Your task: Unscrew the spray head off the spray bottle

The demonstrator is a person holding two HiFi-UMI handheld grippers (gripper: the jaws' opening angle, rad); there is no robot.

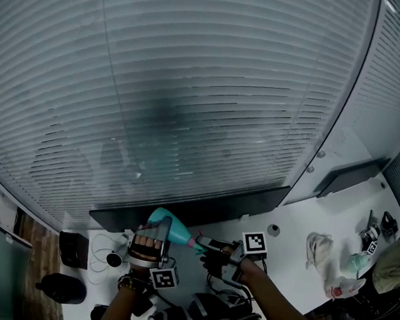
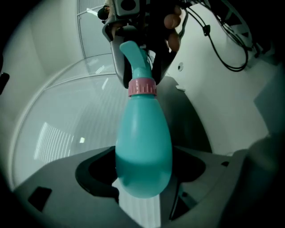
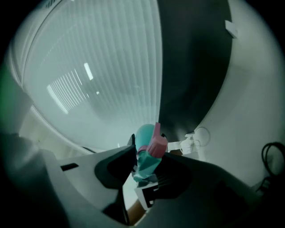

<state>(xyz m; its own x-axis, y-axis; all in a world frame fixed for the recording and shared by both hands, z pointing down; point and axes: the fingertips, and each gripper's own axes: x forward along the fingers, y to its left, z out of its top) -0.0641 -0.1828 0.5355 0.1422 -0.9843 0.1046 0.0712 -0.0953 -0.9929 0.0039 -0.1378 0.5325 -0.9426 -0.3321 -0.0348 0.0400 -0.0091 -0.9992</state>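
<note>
**A:** What's furthest left?

**B:** The left gripper (image 1: 153, 239). Its jaws are clamped on the rounded base of the teal spray bottle (image 1: 172, 232), which lies roughly level in the air above the white table (image 1: 293, 288).

**A:** And along the bottle?

**B:** A pink collar (image 2: 142, 87), then the spray head (image 2: 135, 58), pointing at the right gripper (image 1: 207, 245).

**A:** Is that one gripping?

**B:** Yes, its jaws are closed on the spray head, just past the collar. Well to the right, a crumpled cloth (image 1: 318, 249) lies on the table.
</note>
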